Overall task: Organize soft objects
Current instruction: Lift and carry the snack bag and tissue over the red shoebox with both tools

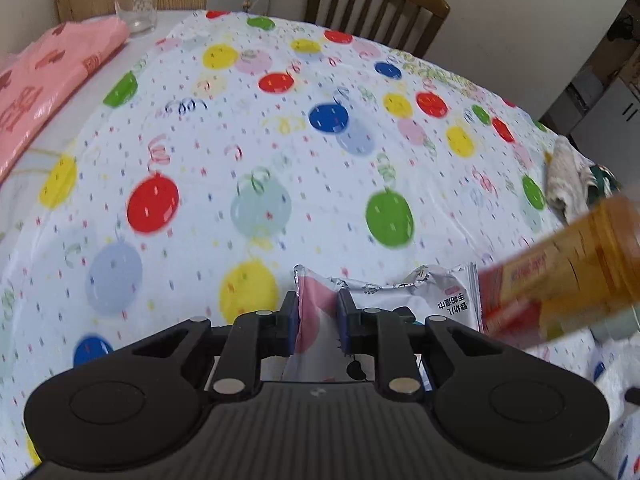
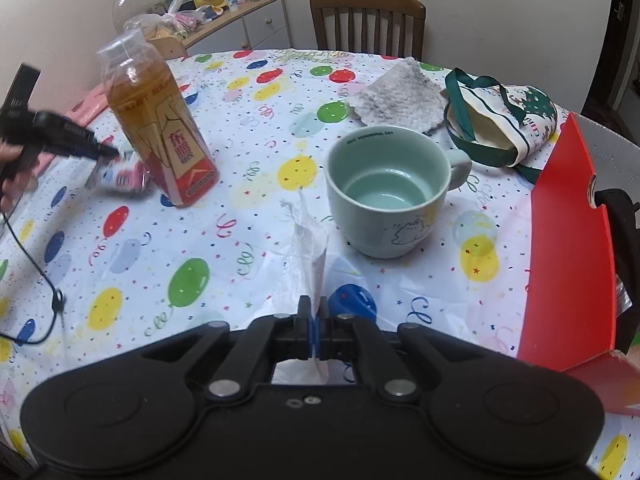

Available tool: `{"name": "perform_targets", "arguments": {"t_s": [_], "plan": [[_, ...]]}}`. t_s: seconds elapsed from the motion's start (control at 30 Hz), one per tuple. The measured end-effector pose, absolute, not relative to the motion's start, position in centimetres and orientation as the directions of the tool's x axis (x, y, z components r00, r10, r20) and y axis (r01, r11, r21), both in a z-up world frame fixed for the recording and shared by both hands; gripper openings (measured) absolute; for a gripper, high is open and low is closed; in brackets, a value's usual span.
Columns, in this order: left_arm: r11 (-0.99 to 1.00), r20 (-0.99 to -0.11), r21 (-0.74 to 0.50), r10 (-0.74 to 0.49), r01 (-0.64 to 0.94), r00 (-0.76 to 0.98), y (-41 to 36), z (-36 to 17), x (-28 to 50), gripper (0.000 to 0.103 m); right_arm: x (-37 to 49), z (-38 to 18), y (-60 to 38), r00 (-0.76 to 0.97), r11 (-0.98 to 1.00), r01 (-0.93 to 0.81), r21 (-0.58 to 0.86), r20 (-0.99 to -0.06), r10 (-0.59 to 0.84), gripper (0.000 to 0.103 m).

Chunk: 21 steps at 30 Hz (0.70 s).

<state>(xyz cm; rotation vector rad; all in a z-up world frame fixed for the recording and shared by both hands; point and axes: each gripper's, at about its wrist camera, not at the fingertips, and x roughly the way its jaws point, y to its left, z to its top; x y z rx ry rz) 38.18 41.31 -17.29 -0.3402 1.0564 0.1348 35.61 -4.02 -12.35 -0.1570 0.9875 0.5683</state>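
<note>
1. Between the blue pads of our left gripper [image 1: 318,312], a pink-and-white wipes packet [image 1: 384,300] is clamped by one end; it hangs just above the balloon tablecloth [image 1: 260,140], close beside the tea bottle [image 1: 568,268].
2. At the near edge of the table, our right gripper [image 2: 316,320] has its fingers pressed together on a white tissue [image 2: 308,248], which stands up in a crumpled peak just left of the green mug [image 2: 384,196].
3. We judge that both hands are carrying soft items toward a gathering place; the grey-white cloth [image 2: 396,96] and the fabric tote [image 2: 512,120] lie at the far right, and the red box [image 2: 568,240] stands open at the right edge.
4. To do this well, we should hold the packet's squeeze steady, since its foil looks slippery, and steer it clear of the bottle, which could tip.
5. We should lift the tissue gently; it would tear if dragged, and its loose tail could catch the mug.
</note>
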Motion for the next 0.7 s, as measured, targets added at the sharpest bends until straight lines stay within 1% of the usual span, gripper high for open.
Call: {"name": "perform_targets", "arguments": {"t_s": [0.2, 0.33, 0.47, 0.6, 0.7], "plan": [[0.942, -0.851, -0.242, -0.090, -0.234, 0.518, 39.0, -17.1, 34.8, 0.019, 34.8, -11.6, -3.8, 0.413, 0.838, -0.527, 0.142, -0.819, 0.398, 0.000], [0.949, -0.830, -0.249, -0.106, -0.194, 0.548, 37.1, -16.1, 33.4, 0.016, 33.8, -10.9, -3.8, 0.435, 0.840, -0.523, 0.142, -0.803, 0.407, 0.000], [0.941, -0.806, -0.302, -0.167, -0.152, 0.568, 34.9, -15.0, 32.4, 0.014, 33.0, -9.9, -3.8, 0.441, 0.831, -0.534, 0.153, -0.789, 0.428, 0.000], [0.947, -0.786, -0.311, -0.207, -0.084, 0.583, 32.0, -14.2, 31.2, 0.012, 32.2, -9.2, -4.2, 0.453, 0.832, -0.534, 0.153, -0.778, 0.434, 0.000], [0.931, -0.776, -0.363, -0.277, -0.043, 0.567, 30.0, -14.2, 30.9, 0.012, 31.6, -8.6, -4.9, 0.460, 0.832, -0.530, 0.163, -0.769, 0.443, 0.000]]}}
